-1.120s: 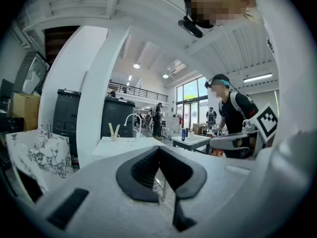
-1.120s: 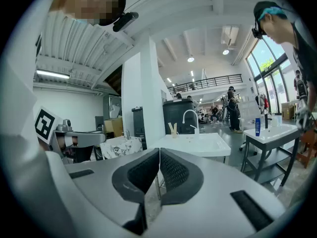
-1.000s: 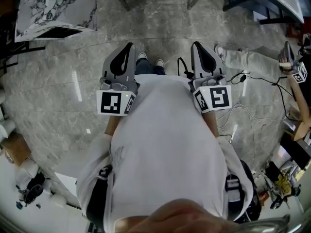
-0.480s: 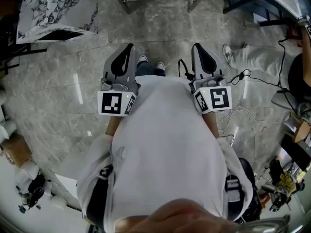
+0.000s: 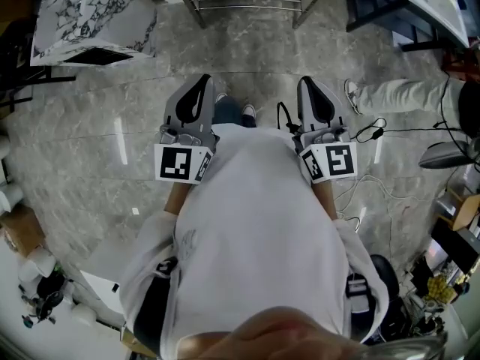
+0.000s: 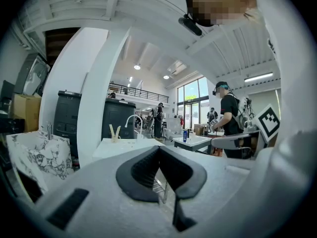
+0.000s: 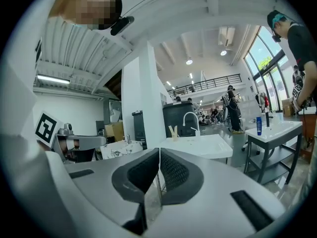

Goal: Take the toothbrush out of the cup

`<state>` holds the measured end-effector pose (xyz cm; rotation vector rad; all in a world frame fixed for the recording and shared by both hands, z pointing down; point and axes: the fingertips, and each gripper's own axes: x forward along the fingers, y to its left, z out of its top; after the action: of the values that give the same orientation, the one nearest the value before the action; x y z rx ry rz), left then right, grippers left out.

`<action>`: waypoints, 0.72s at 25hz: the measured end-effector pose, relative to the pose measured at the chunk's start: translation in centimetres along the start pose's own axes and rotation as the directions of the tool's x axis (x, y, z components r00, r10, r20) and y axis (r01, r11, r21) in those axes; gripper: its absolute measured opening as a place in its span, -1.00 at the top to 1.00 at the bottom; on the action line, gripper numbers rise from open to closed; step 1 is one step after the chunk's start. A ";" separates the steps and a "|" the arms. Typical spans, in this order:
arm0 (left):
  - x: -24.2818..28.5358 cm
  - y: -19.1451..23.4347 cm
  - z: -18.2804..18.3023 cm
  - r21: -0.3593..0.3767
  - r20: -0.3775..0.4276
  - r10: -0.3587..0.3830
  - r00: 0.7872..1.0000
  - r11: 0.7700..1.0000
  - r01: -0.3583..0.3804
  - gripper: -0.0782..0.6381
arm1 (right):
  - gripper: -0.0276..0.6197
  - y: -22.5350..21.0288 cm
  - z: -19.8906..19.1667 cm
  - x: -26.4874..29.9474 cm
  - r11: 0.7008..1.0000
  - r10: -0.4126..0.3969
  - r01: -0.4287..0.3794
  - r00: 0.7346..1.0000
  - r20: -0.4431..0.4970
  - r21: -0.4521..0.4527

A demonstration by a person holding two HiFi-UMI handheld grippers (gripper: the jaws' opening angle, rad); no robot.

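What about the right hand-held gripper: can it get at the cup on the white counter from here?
Probably not. The cup stands far off on the white counter. Nothing blocks the right hand-held gripper, jaws shut, but the person would have to walk closer.

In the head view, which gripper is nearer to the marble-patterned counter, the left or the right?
Left. The left gripper is below and to the right of the marble-patterned counter, across a strip of floor. The right gripper is farther right, beyond the left one.
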<state>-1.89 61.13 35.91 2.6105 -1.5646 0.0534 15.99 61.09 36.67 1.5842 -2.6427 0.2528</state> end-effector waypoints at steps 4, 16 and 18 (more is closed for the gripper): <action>0.1 0.5 -0.1 0.005 0.003 0.005 1.000 1.000 -0.005 0.74 | 0.86 0.0 -0.9 0.0 1.000 -0.001 0.001 1.000 -0.024 0.002; 5.0 6.1 0.7 -0.023 -0.015 0.024 1.000 0.999 -0.024 0.74 | 0.86 -1.3 -1.1 6.1 0.998 -0.029 0.033 0.995 -0.093 0.044; 6.7 7.7 1.0 -0.025 -0.020 0.019 1.000 0.999 -0.020 0.74 | 0.86 -1.8 -0.6 8.3 0.998 -0.034 0.038 0.995 -0.098 0.044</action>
<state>-5.51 51.59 35.95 2.5675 -1.5741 0.0603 13.61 53.08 38.55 1.5879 -2.5509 0.3811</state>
